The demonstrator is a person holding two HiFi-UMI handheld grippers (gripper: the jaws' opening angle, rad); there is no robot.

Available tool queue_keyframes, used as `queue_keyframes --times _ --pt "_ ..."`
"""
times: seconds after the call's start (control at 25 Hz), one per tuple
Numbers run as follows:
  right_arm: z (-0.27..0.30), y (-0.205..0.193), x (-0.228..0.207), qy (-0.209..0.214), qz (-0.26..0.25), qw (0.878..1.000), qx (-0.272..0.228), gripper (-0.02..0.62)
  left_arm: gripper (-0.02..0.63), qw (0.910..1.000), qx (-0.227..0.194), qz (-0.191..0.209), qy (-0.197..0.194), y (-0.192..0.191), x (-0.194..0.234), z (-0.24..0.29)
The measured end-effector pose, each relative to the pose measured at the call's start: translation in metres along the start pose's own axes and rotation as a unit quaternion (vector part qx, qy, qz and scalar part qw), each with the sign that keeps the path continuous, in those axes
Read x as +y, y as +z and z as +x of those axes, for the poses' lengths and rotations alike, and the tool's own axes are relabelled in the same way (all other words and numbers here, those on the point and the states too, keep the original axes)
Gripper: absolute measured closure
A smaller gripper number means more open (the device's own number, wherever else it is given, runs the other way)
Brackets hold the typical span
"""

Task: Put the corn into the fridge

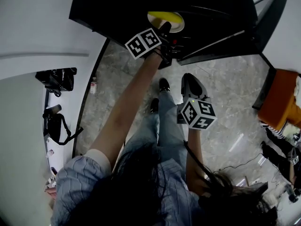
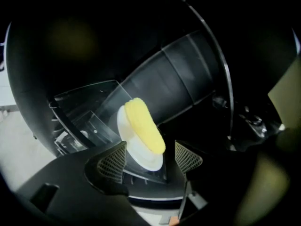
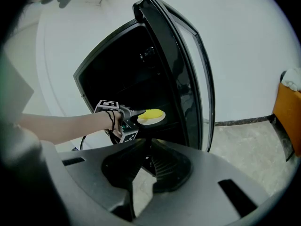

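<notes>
The fridge [image 1: 117, 8] is black and dark inside, and its door [image 3: 193, 74] stands open. The corn [image 2: 143, 125] is yellow and lies on a small white plate [image 2: 134, 147]. The plate sits on a clear shelf [image 2: 89, 102] inside the fridge, so the corn is in the fridge now. The left tool [image 2: 150, 160] reaches into the fridge at the end of a bare arm [image 1: 127, 107]. Its jaws stand wide apart. The near end of the plate shows between the two mesh pads [image 2: 113, 161]. The pads do not squeeze it, though in this dark spot it is hard to tell if the left pad brushes the plate's edge. The left tool holds nothing. Its cube [image 1: 143, 42] with black and white squares sits just in front of the fridge. The right tool [image 3: 150, 154] is outside the fridge, well apart from the corn, low over the grey stone floor [image 1: 225, 88]. Its jaws are closed together, and nothing is between them. Its own cube [image 1: 198, 114] sits near the person's knee.
</notes>
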State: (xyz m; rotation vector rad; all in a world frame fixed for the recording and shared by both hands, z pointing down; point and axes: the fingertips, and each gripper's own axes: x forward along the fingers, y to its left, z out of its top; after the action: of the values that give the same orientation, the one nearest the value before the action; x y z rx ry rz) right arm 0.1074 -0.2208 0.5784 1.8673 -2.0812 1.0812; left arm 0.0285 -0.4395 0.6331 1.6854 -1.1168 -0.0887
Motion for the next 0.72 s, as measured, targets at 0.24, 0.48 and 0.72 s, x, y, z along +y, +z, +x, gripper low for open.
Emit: queue_keyframes --times 0.24,0.48,0.72 --pt "-0.009 0.001 0.009 0.003 -0.004 1.000 -0.006 0.552 0.402 0.9979 0.012 0.061 -0.020 -0.007 -0.009 -0.024" --pt "-0.022 0.006 0.017 0.004 -0.015 1.000 -0.012 0.552 0.494 0.9966 0.020 0.067 -0.042 -0.015 -0.010 -0.051" --pt "-0.036 0.013 0.030 0.007 -0.029 0.999 -0.016 0.552 0.512 0.9906 0.039 0.108 -0.074 -0.026 -0.025 -0.085"
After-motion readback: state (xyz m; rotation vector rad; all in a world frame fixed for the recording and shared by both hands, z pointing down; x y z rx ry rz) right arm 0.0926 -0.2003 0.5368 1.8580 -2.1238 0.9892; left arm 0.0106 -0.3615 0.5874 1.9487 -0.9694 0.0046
